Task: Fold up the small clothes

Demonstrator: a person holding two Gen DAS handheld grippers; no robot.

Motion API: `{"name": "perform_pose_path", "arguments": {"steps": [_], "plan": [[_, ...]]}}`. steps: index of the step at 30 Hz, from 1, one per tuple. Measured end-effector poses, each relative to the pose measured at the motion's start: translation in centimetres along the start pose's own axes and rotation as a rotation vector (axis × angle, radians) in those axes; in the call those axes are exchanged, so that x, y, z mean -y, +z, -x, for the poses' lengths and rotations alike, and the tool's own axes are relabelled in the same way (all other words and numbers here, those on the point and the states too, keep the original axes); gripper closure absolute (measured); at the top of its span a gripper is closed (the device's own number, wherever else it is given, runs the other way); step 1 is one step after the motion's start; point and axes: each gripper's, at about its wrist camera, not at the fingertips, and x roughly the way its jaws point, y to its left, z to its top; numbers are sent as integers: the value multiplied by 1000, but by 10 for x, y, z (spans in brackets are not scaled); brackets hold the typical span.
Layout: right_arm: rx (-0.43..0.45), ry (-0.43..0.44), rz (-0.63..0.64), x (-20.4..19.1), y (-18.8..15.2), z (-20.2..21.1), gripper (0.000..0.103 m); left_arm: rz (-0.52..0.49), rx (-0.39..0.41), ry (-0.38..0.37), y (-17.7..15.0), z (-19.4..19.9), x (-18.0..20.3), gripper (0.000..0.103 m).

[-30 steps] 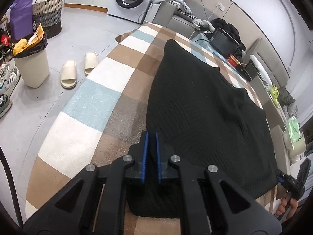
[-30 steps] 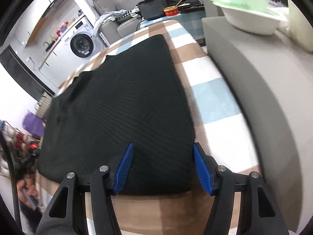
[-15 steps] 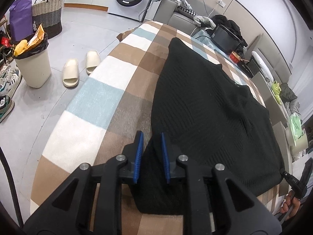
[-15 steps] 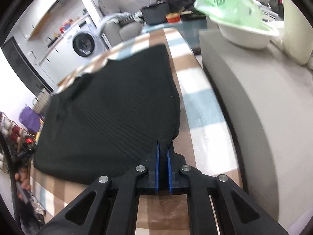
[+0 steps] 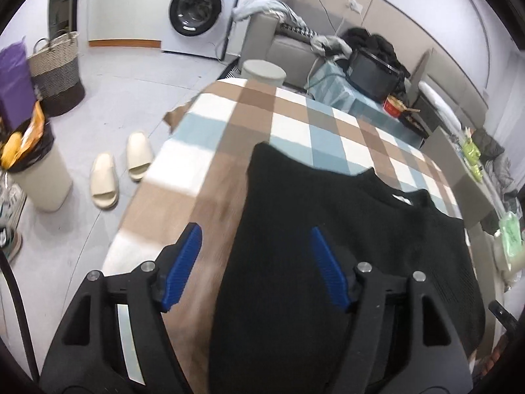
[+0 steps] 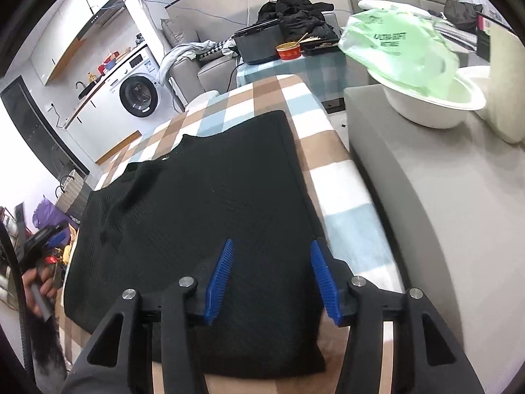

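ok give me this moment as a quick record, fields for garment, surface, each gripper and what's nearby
garment: black knit top, spread flat, neckline at far edge
surface: checked cloth in brown, blue and white
left gripper: open, over the top's left edge
right gripper: open, over the top's near right corner
nearby: grey bench with white bowl; slippers on floor

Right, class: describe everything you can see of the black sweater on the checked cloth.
The sweater is black, in a fine ribbed knit. It lies flat on the checked cloth, neckline at its far end with a pale label showing. Its near end looks doubled over into a thick edge. There are slight wrinkles on its left part. The left gripper and right gripper are both open above its near end; neither pinches it. Whether they touch it is unclear.
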Motion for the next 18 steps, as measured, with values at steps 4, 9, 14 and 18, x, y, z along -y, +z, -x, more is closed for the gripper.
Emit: {"name": "perform_pose_path", "arguments": {"steps": [4, 9, 14, 18], "plan": [[-11, 1, -7, -5, 7, -10, 52, -39, -27, 5, 27, -43, 16, 36], [-27, -9, -11, -9, 7, -17, 52, -103, -54, 10, 34, -76, 30, 92], [-26, -10, 0, -12, 8, -18, 52, -62, 96, -23, 31, -48, 21, 103], [-24, -7, 3, -13, 8, -17, 52, 28, 127, -15, 37, -38, -4, 103]]}}
